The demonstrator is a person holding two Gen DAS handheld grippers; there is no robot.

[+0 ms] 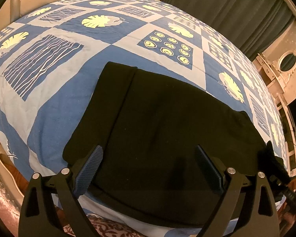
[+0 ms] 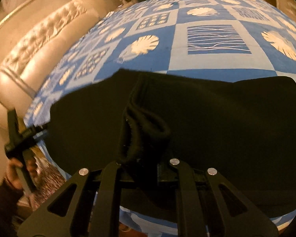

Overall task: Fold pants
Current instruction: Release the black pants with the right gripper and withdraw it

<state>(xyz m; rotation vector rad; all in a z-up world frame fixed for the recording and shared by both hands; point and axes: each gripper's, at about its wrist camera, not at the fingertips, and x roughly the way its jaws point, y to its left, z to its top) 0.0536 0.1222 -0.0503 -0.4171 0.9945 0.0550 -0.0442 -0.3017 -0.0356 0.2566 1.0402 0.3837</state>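
The left gripper [image 1: 149, 167] hovers over the near edge of the bed, its blue-padded jaws spread wide and holding nothing; beneath it lie the black pants [image 1: 157, 122], already folded into a broad dark slab on the blue patchwork bedspread [image 1: 55, 100], one narrower layer showing along the slab's left side; the right gripper [image 2: 143, 164] has its jaws pressed together on a bunched, ribbed band of the pants [image 2: 146, 124], probably the waistband, lifted a little off the rest of the cloth; the person's left hand [image 2: 15, 169] shows at that view's left edge, gripping the other tool's handle.

Judging from this, a fold is being made or finished; to do it well, the pinched band should be carried straight over and laid flush with the opposite edge, kept taut so the thick layers do not bunch, while the free left jaws could press the slab down or take a matching corner.

The bed is covered in blue and pale squares printed with leaves, wavy lines and ovals; a padded cream headboard [image 2: 35, 45] stands at its far-left side; dark curtains [image 1: 227, 9] and a small oval mirror [image 1: 288, 59] sit beyond the right edge.
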